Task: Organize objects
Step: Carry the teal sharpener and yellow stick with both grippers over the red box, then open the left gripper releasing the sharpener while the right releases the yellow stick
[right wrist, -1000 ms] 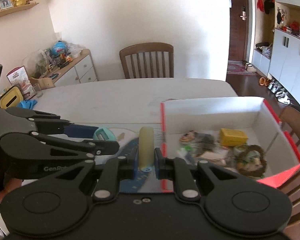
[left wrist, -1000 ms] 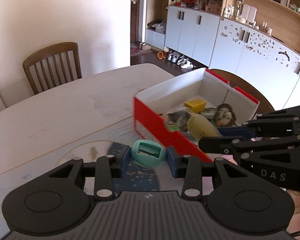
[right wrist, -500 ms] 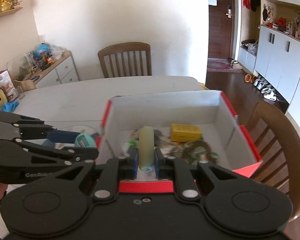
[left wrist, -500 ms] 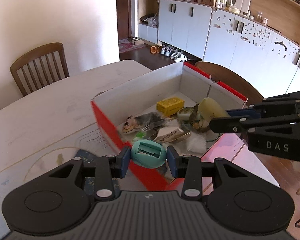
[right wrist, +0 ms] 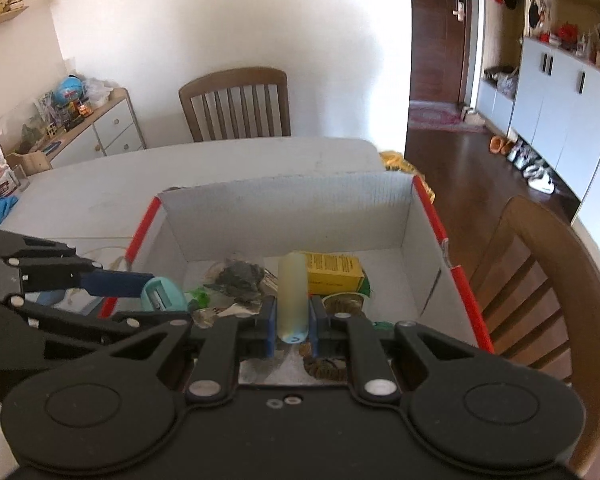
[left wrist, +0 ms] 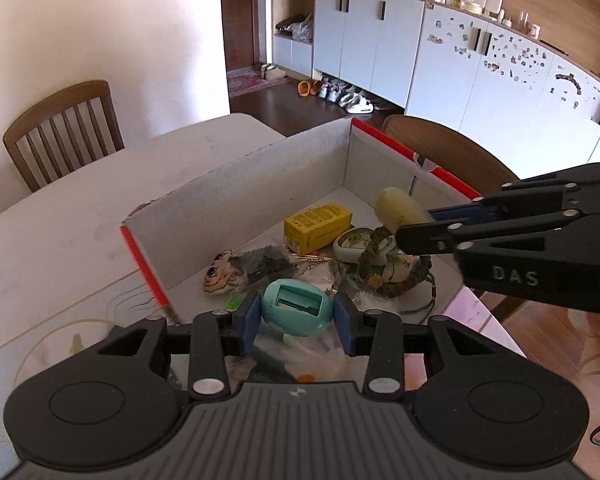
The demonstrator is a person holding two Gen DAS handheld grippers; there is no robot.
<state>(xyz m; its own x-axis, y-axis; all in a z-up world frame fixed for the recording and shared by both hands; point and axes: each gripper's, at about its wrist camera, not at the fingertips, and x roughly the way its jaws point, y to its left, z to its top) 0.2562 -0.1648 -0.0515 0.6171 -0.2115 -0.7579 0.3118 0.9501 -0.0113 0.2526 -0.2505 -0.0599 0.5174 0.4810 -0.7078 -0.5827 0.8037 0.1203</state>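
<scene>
Left view, left gripper [left wrist: 297, 315]: its blue fingers [left wrist: 247, 323] pinch a teal egg-shaped toy [left wrist: 297, 307] from both sides, so it cannot fall.
Left view, where the toy is: up in the air, over the near part of the box [left wrist: 236, 184].
Left view, box: white inside with red edges, sitting on the pale surface [left wrist: 80, 200]. A yellow packet [left wrist: 318, 227], a little face toy [left wrist: 220, 276] and a woven ring [left wrist: 396, 276] lie in it.
Left view, right gripper [left wrist: 410, 220]: it reaches in from the side with a pale yellow tube [left wrist: 398, 208].
Right view, right gripper [right wrist: 293, 320]: its fingers [right wrist: 269, 322] are nearly together, squeezing the tube [right wrist: 293, 296], which points away toward the far wall of the box [right wrist: 284, 204].
Right view, left gripper [right wrist: 156, 294]: it holds the teal toy [right wrist: 162, 294] just past the red edge.
Why: both things hang over the box, so I think they go in next.
</scene>
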